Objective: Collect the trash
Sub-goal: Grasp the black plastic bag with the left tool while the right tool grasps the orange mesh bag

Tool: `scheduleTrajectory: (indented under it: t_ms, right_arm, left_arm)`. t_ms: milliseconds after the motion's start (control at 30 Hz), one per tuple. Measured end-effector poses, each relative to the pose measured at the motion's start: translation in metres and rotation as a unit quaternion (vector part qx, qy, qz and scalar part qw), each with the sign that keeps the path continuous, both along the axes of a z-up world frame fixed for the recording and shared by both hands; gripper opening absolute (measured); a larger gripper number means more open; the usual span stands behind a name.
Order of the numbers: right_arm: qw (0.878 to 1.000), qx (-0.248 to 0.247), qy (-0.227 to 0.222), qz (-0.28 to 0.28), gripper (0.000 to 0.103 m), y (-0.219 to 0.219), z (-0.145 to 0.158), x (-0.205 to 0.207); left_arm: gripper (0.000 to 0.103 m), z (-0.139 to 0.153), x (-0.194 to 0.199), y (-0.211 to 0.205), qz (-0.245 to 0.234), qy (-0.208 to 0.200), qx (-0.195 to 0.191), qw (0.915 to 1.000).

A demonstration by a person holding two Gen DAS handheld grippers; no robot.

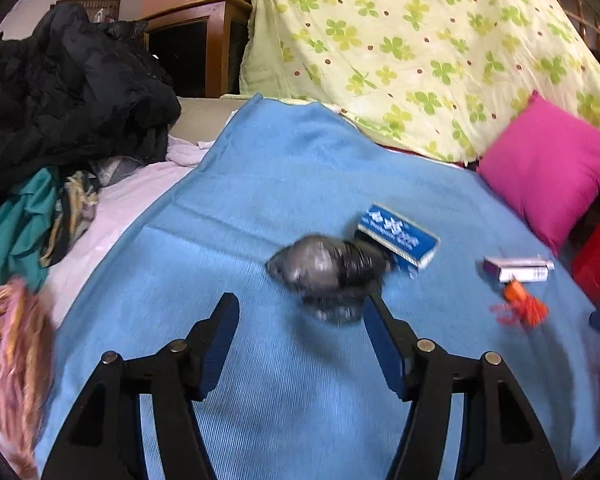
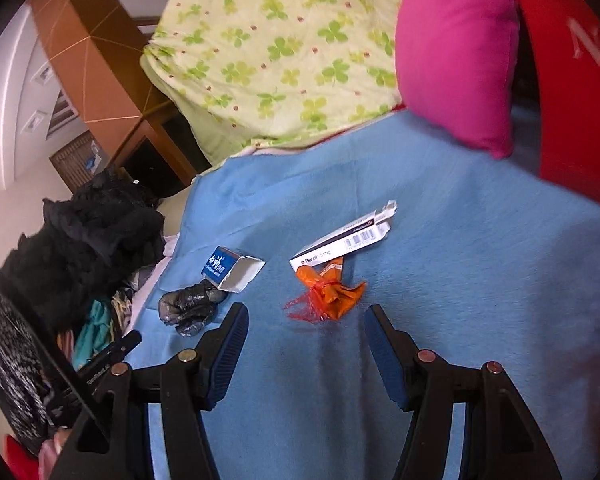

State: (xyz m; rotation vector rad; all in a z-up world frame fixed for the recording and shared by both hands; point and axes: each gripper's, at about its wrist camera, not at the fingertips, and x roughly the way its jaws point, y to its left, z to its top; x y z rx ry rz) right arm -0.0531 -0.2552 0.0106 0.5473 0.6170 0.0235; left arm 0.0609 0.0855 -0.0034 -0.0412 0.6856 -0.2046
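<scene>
A: Left hand-held gripper [image 1: 302,306]?
B: Jaws spread, nothing between the pads. A crumpled grey-black plastic wad [image 1: 328,276] lies on the blue blanket [image 1: 260,184] just ahead, near the right finger tip; blurred, so contact I can't tell.

A: Right hand-held gripper [image 2: 306,316]?
B: Also spread, empty. Orange wrapper [image 2: 332,294] with red mesh netting lies on the blanket just past the tips, roughly centred between them.

A: Other trash?
B: Blue carton [image 2: 230,268], open end white inside, touching the far side of the plastic wad. White slim box [image 2: 344,242] with a barcode, flap open, touching the far edge of the orange wrapper. All four pieces are on the blue blanket on the bed.

A: Surroundings?
B: Pink pillow [image 1: 548,168] at the right, clover-print quilt [image 1: 420,40] heaped behind, black clothes pile [image 1: 72,88] at the left, something red [image 2: 572,80] with white letters at the right edge.
</scene>
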Motion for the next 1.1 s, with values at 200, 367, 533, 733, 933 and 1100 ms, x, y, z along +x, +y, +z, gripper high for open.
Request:
scheduleTrajectory:
  t_ms: [200, 367, 533, 733, 933, 1100]
  right_arm:
    - [1.000, -0.004, 0.011, 0.006, 0.061, -0.001, -0.014, 0.038]
    - [0.999, -0.009, 0.031, 0.002, 0.061, -0.005, -0.027, 0.063]
    - [0.998, -0.026, 0.057, 0.008, 0.058, -0.001, -0.043, 0.080]
    - [0.995, -0.049, 0.086, 0.007, 0.049, 0.003, -0.053, 0.092]
    - [0.993, -0.067, 0.092, 0.024, 0.031, 0.011, -0.047, 0.089]
    - [0.994, -0.046, 0.090, 0.031, 0.028, 0.008, -0.041, 0.077]
  left_arm:
    - [0.068, -0.007, 0.035, -0.010, -0.019, 0.001, -0.025, 0.9995]
    - [0.069, -0.013, 0.056, -0.016, -0.027, 0.017, -0.029, 0.9991]
    - [0.069, -0.022, 0.071, -0.021, -0.035, 0.048, -0.042, 0.9973]
    - [0.066, -0.034, 0.078, -0.031, -0.042, 0.077, -0.031, 0.9956]
    - [0.038, -0.034, 0.070, -0.042, -0.064, 0.081, -0.015, 0.9945]
    - [0.030, -0.031, 0.059, -0.052, -0.073, 0.094, 0.003, 0.9929]
